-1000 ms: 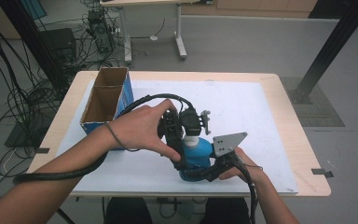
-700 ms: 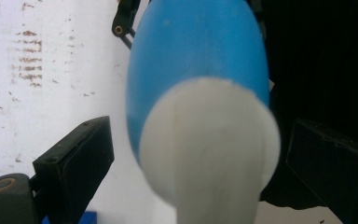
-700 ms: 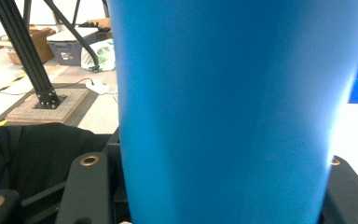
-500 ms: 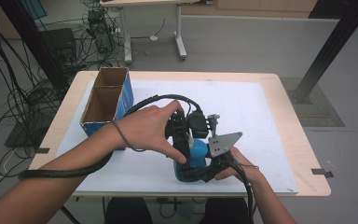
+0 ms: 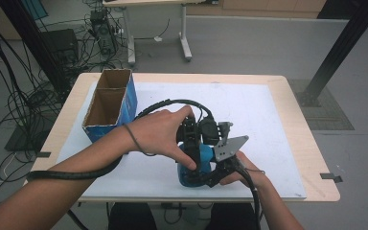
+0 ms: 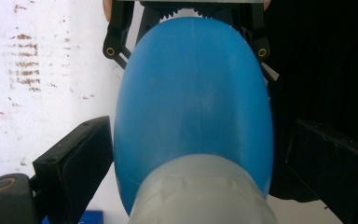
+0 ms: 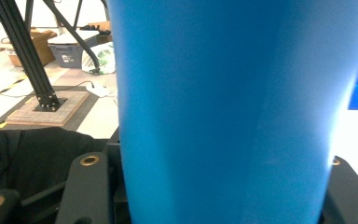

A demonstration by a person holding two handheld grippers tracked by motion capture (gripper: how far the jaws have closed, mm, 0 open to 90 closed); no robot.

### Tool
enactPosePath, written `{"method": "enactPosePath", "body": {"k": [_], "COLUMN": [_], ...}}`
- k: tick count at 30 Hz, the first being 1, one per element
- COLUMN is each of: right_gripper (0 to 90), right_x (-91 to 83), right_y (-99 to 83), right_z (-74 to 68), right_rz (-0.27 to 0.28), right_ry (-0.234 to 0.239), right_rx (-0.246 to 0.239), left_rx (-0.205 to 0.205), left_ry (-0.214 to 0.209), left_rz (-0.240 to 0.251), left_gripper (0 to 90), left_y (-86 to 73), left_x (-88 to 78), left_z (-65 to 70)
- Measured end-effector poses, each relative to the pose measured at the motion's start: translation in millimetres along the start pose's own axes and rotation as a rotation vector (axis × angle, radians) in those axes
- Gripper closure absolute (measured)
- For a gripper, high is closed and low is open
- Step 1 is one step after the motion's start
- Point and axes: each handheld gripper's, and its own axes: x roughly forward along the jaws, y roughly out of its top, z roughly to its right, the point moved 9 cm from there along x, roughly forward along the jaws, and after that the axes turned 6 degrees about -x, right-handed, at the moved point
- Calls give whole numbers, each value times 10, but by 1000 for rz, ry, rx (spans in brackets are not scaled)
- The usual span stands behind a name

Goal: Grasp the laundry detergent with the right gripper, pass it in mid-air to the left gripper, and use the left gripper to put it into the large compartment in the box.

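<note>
Fingers, high view: right gripper [image 5: 206, 176] pinches the low end of the blue bottle [image 5: 195, 162] near the front edge of the bench [image 5: 306, 139]; left gripper [image 5: 196, 136] sits at the bottle's top end, under the left hand [image 5: 159, 132].
Bottle, high view: on the white mat [image 5: 263, 120], between the two grippers, just right of centre front.
Box, high view: open cardboard box [image 5: 109, 103] with blue sides stands at the mat's left rear corner, well apart from the bottle.
Fingers, left gripper view: two black fingers [image 6: 74, 163] flank the bottle's [image 6: 193, 107] pale cap end [image 6: 205, 191]; whether they press on it I cannot tell.
Far end, left gripper view: right gripper's toothed fingers [image 6: 126, 32] clasp the bottle's far end.
Fingers, right gripper view: black fingers [image 7: 86, 186] clamped against both sides of the blue bottle [image 7: 223, 107].
Background, right gripper view: black frame leg [image 7: 25, 56] on the floor at left.
</note>
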Motion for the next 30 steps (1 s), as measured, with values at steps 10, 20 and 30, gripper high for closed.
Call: {"method": "enactPosePath", "body": {"k": [10, 20, 30], "right_gripper": [422, 422, 422], "right_x": [-18, -15, -7], "right_y": [-17, -14, -22], "right_z": [-7, -8, -8], "right_rz": [-2, -5, -5], "right_ry": [-9, -13, -15], "right_rx": [1, -1, 5], "left_rx": [-5, -5, -11], "left_ry": [4, 5, 2], "left_rz": [-1, -4, -6], "left_gripper": [76, 76, 76], "left_y": [1, -14, -25], "left_x": [17, 3, 22], "left_z": [2, -1, -3]}}
